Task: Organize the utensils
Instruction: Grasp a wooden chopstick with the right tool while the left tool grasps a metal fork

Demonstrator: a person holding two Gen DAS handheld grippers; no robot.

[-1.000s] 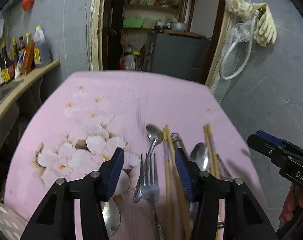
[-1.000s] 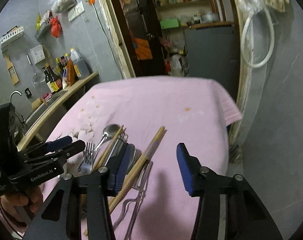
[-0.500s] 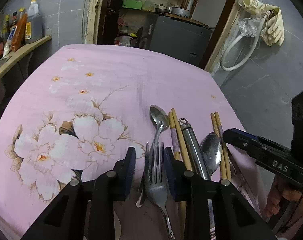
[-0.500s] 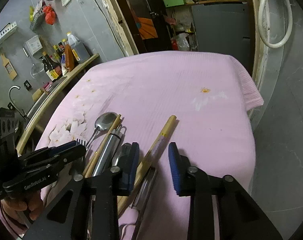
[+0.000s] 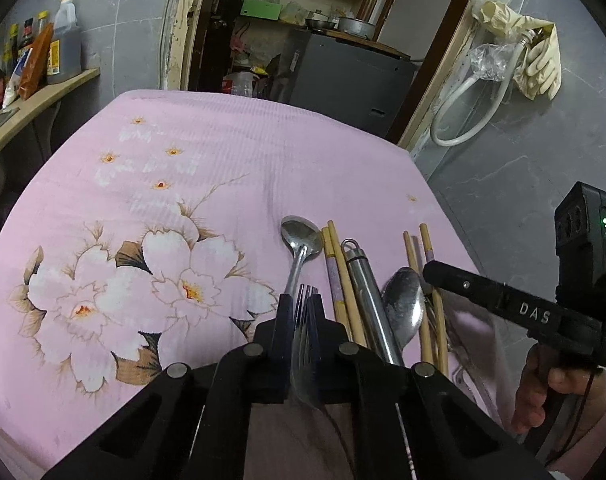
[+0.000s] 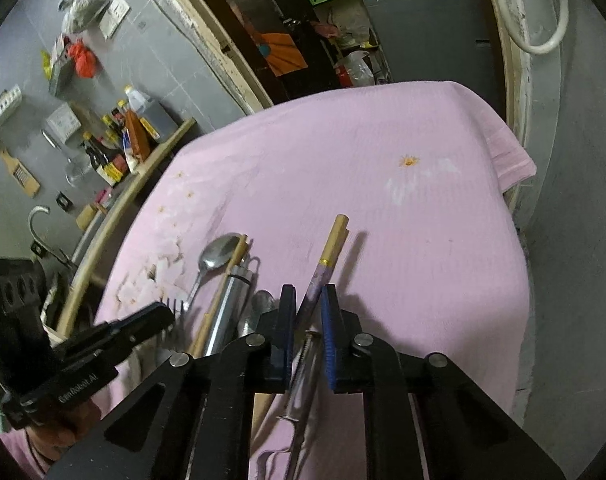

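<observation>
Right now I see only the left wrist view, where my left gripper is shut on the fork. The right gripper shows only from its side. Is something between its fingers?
Observer: Yes. In the right wrist view the right gripper is closing its jaws, with one chopstick, the one with a purple band, between them.
Operator: Does anything lie under that chopstick there?
Observer: Yes. A thin metal utensil with a serrated edge lies on the pink cloth below the jaws, almost in line with the chopstick.
</observation>
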